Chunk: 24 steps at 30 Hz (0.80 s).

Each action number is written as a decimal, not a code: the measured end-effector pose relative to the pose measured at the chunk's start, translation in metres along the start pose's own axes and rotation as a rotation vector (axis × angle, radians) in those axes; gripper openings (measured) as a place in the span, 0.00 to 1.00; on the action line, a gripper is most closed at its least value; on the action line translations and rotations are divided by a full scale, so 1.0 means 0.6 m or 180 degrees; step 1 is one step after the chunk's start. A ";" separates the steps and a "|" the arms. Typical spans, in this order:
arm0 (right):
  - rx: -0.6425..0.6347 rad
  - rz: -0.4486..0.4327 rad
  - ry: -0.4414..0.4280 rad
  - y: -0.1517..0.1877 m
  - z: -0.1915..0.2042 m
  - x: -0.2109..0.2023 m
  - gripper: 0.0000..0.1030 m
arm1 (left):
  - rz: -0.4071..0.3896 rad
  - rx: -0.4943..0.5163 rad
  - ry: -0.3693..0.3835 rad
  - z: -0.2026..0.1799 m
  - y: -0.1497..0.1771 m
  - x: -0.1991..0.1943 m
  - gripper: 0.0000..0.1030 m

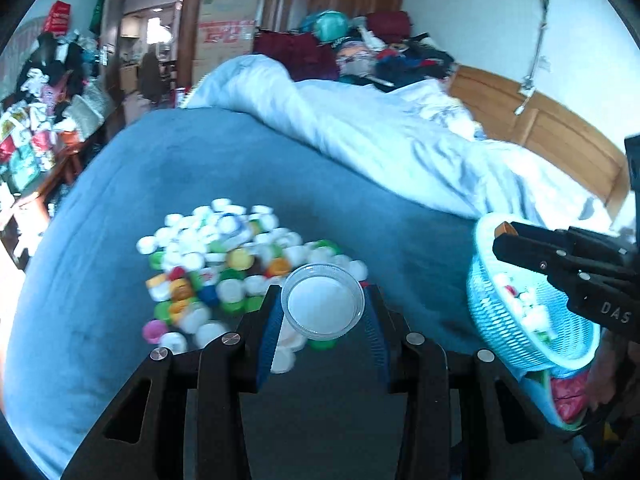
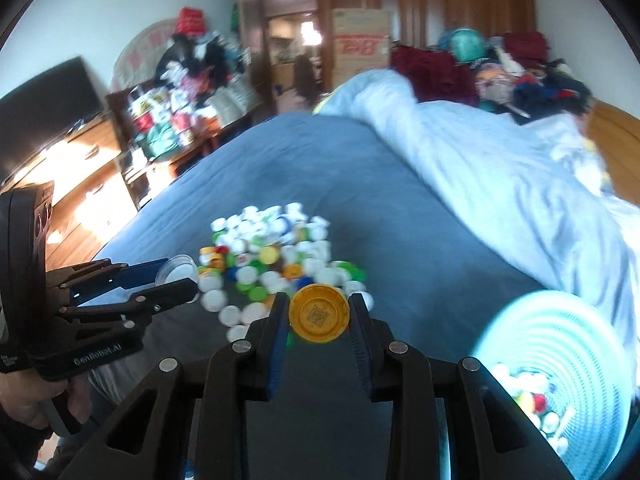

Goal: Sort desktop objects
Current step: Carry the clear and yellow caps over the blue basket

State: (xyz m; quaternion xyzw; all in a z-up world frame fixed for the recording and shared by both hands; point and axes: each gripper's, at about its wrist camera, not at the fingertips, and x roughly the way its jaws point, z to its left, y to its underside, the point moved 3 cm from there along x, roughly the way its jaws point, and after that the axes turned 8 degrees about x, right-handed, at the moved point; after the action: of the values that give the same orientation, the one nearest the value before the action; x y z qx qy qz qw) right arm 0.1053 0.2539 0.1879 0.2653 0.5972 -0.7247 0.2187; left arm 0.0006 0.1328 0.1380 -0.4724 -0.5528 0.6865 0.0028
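Observation:
A pile of bottle caps (image 1: 224,264), mostly white with green, yellow and red ones, lies on the blue bedsheet (image 1: 200,160); it also shows in the right wrist view (image 2: 280,256). My left gripper (image 1: 323,308) is shut on a clear round lid (image 1: 322,301) above the pile's near edge; it shows from the side in the right wrist view (image 2: 178,278). My right gripper (image 2: 319,316) is shut on an orange-yellow cap (image 2: 319,313), held over the pile's near edge. In the left wrist view the right gripper (image 1: 506,240) reaches over a light blue mesh basket (image 1: 504,320) holding several caps.
The basket (image 2: 560,344) stands at the right on the bed. A rumpled pale blue duvet (image 1: 380,128) lies behind it, with clothes heaped at the headboard. A cluttered wooden desk (image 2: 132,148) and a dark screen (image 2: 44,96) stand left of the bed.

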 end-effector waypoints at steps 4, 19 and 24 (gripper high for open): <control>0.0139 -0.0058 0.0099 0.008 -0.045 -0.028 0.31 | -0.0015 0.0097 0.0080 -0.038 -0.021 -0.002 0.34; 0.0552 -0.0257 0.0554 0.026 -0.203 -0.122 0.31 | -0.0102 0.0768 0.0507 -0.249 -0.098 0.020 0.34; 0.0684 -0.0262 0.0722 0.041 -0.252 -0.156 0.31 | -0.0117 0.0967 0.0702 -0.331 -0.122 0.032 0.34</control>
State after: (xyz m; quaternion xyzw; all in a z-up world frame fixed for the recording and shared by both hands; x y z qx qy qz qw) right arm 0.2112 0.3976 0.2079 0.3426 0.5475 -0.7581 0.0903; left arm 0.0813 0.3213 0.1926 -0.5288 -0.4476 0.7059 0.1473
